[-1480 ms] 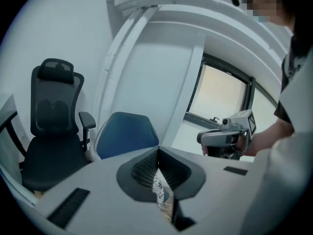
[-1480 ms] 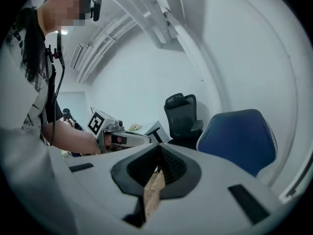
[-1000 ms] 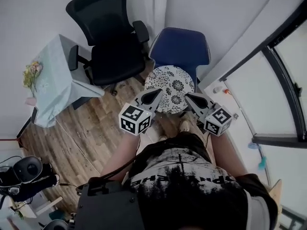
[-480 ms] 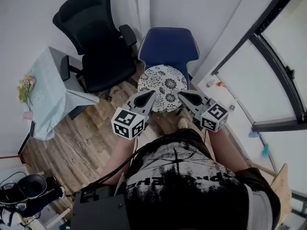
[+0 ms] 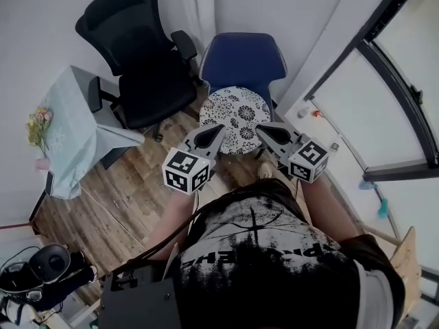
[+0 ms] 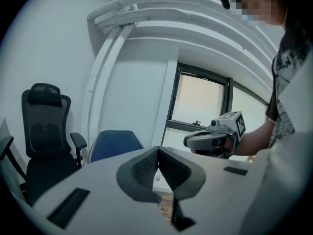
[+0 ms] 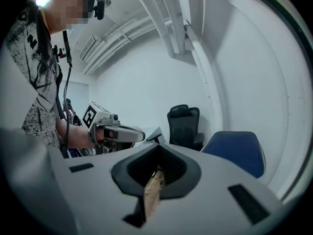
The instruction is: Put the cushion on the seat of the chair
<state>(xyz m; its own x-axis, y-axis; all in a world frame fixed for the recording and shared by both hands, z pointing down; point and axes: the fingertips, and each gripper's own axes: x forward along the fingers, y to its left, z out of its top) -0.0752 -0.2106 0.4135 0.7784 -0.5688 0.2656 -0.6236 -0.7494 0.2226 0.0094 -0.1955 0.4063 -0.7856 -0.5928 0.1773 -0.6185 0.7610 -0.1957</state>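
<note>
Cushion lies on the blue chair seat, upper middle of frame. The left tool and right tool are closed and empty at its near edge, and a careless brush could drag it off the front

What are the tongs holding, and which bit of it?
Nothing. The left tongs and the right tongs are both shut and empty. The cushion lies on the blue chair, not between either pair.

Left gripper and right gripper are held side by side, pointing forward and slightly down. Both have jaws closed and empty.
</note>
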